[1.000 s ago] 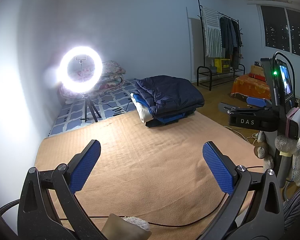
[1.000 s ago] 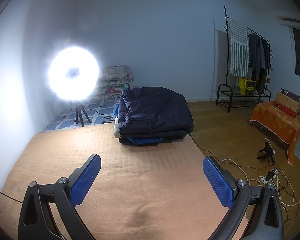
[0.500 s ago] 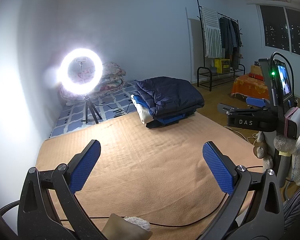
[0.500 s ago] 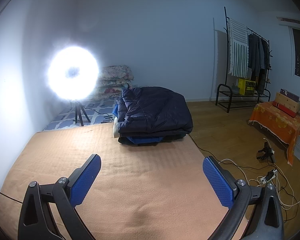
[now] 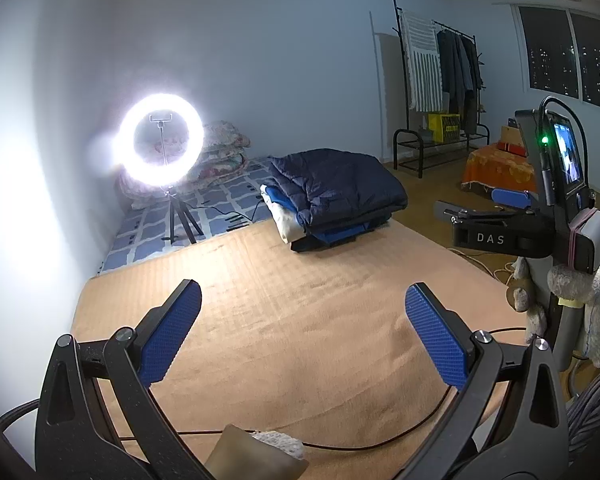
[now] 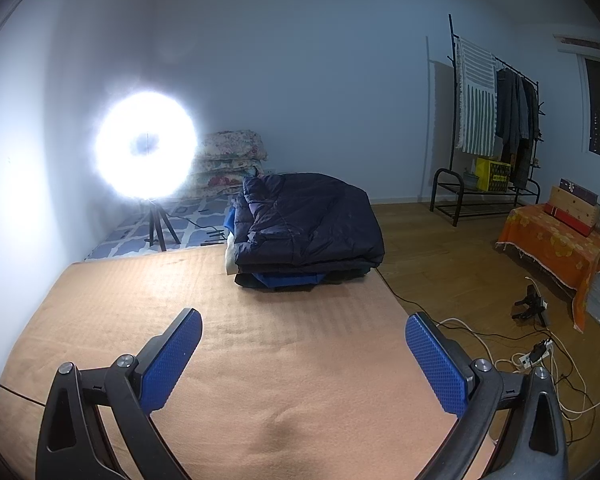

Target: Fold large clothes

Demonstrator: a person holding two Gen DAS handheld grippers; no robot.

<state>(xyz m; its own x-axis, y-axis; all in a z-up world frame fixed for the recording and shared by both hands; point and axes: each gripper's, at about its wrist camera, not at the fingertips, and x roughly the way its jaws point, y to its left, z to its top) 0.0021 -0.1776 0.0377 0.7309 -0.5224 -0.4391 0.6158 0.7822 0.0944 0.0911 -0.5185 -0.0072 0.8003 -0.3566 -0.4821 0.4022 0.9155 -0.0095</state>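
Note:
A stack of folded clothes, topped by a dark navy padded jacket (image 5: 332, 184), lies at the far end of the tan blanket (image 5: 292, 320); blue and white garments show under it. The stack also shows in the right wrist view (image 6: 308, 224). My left gripper (image 5: 302, 324) is open and empty, held above the near part of the blanket. My right gripper (image 6: 302, 352) is open and empty too, above the blanket's near right part. In the left wrist view the right gripper's body (image 5: 500, 232) shows at the right.
A lit ring light on a tripod (image 5: 160, 140) stands at the back left on a blue patterned mat (image 5: 204, 216) with pillows behind. A clothes rack (image 6: 492, 120), an orange-covered box (image 6: 556, 240) and floor cables (image 6: 532, 356) lie to the right. A thin cable (image 5: 380, 440) crosses the blanket.
Both grippers stay open and empty. The left wrist view has drifted slightly, so the stack and ring light sit a little lower. The right view is nearly unchanged.

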